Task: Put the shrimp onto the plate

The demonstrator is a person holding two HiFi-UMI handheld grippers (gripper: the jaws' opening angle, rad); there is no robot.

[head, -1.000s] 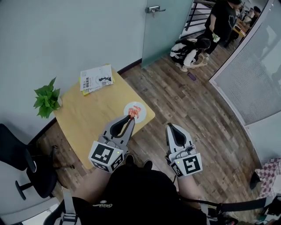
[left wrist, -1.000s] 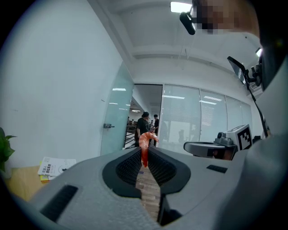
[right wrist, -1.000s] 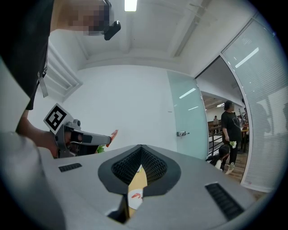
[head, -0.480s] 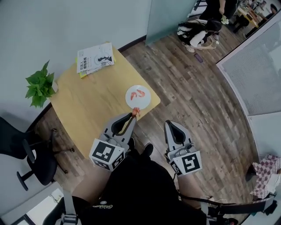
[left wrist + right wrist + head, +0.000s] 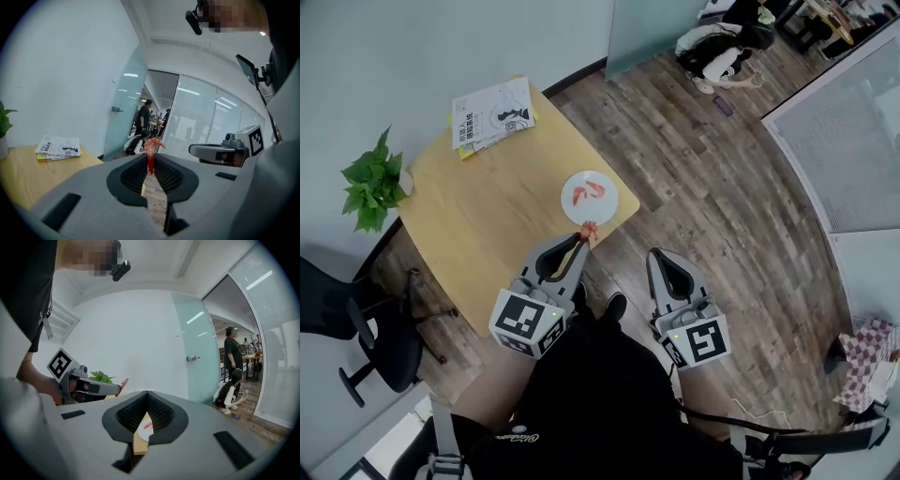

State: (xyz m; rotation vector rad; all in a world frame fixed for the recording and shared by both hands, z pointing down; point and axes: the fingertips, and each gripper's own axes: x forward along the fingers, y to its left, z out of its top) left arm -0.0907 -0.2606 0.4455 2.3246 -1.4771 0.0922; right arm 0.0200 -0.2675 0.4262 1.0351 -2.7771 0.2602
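A white plate point(image 5: 602, 208) sits near the front right corner of the yellow table point(image 5: 487, 216), and at least one orange shrimp point(image 5: 586, 192) lies on it. My left gripper point(image 5: 581, 237) is shut on another shrimp point(image 5: 589, 229), which hangs just short of the plate's near edge. In the left gripper view this shrimp point(image 5: 151, 152) stands upright between the pads, at the tip of the left gripper point(image 5: 150, 158). My right gripper point(image 5: 660, 258) hovers off the table's edge over the floor, shut and holding nothing. Seen from the right gripper point(image 5: 147, 393), the plate point(image 5: 146, 426) shows through the jaw gap.
A stack of booklets point(image 5: 492, 114) lies at the table's far corner and a potted plant point(image 5: 367, 180) stands at its left corner. A black office chair point(image 5: 347, 328) is at the left. People point(image 5: 722, 47) are on the wooden floor at the far right.
Both grippers have sunk a little, the left one still holding its shrimp. In the head view the shrimp's tip has gone from over the plate to just before its near edge.
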